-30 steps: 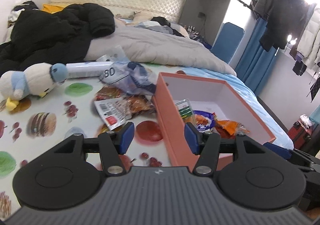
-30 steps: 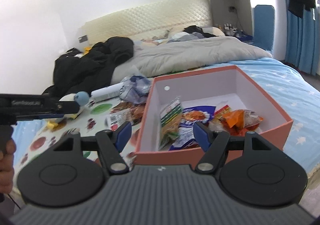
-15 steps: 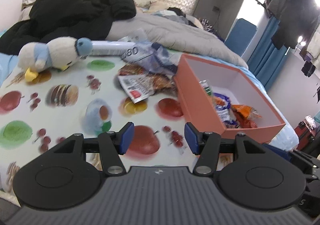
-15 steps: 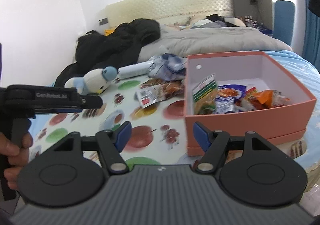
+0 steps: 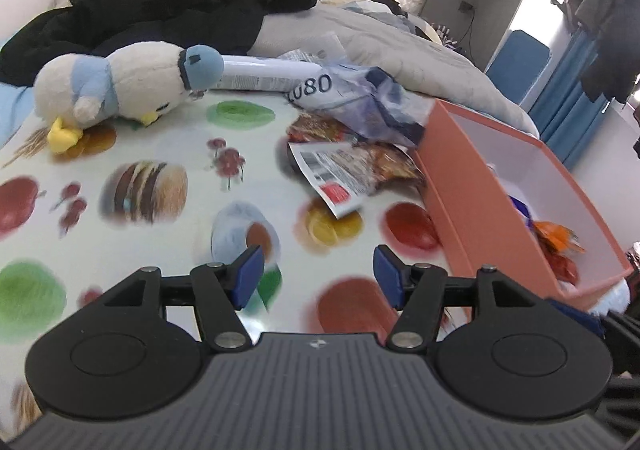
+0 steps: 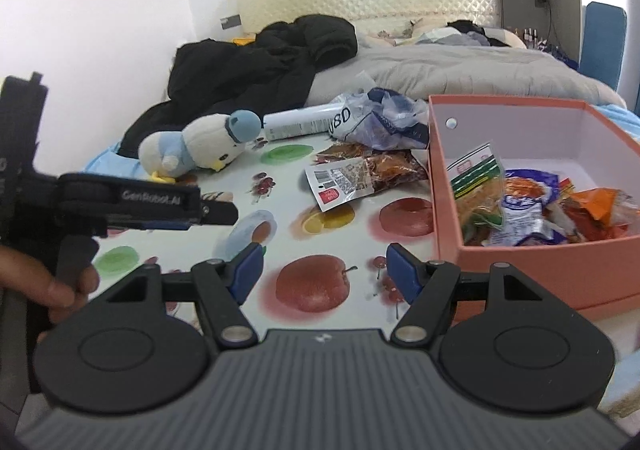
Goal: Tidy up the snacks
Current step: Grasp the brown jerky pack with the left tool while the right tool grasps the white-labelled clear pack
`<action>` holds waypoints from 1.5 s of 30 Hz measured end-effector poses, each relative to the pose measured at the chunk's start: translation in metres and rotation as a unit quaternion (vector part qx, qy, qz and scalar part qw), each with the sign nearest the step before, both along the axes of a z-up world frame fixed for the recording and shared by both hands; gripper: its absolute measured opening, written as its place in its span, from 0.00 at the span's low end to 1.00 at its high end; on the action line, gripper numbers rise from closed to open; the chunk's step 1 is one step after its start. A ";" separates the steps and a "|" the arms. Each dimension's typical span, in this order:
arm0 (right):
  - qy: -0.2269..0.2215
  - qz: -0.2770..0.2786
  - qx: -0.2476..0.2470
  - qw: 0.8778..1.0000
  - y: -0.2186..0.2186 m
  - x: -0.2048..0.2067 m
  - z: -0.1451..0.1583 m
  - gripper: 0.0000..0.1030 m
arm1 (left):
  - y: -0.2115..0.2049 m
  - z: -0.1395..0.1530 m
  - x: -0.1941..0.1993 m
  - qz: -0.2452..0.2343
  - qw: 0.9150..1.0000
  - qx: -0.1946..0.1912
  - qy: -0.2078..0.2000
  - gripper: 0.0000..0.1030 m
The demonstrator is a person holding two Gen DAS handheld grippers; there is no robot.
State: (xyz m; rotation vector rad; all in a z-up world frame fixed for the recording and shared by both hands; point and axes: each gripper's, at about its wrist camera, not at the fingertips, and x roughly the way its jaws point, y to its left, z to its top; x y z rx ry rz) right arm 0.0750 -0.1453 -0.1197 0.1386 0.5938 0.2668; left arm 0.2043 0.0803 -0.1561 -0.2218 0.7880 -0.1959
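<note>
**Over the fruit-print sheet, both grippers drawn back from the box**

Compared with a second ago, the left gripper point(image 5: 318, 275) is seen shifted away from the salmon-pink box point(image 6: 520, 266) and lower, jaws opening, nothing between them. The right gripper point(image 6: 323, 271) is held wide apart, empty. Snack packets point(image 6: 516, 206) lie inside the box; one barcode-labelled packet point(image 5: 352, 170) lies beside it, near a plush duck point(image 5: 124, 84).
</note>
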 end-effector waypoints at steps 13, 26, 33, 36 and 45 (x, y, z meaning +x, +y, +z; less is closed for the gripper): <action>0.018 -0.015 0.017 1.000 0.021 0.103 -0.043 0.76 | 0.006 -0.050 0.175 -0.065 0.997 -0.001 0.028 0.80; 0.052 -0.052 0.044 0.996 0.030 0.198 -0.090 0.75 | -0.012 -0.085 0.294 -0.109 0.993 0.007 0.046 0.79; 0.073 -0.061 0.039 0.995 0.033 0.224 -0.106 0.71 | -0.037 -0.099 0.319 -0.150 0.987 0.028 0.045 0.79; 0.075 -0.064 0.036 0.994 0.034 0.228 -0.109 0.69 | -0.045 -0.101 0.321 -0.156 0.986 0.047 0.040 0.77; 0.077 -0.055 0.004 0.996 0.036 0.225 -0.105 0.23 | -0.043 -0.098 0.309 -0.151 0.986 0.061 0.046 0.57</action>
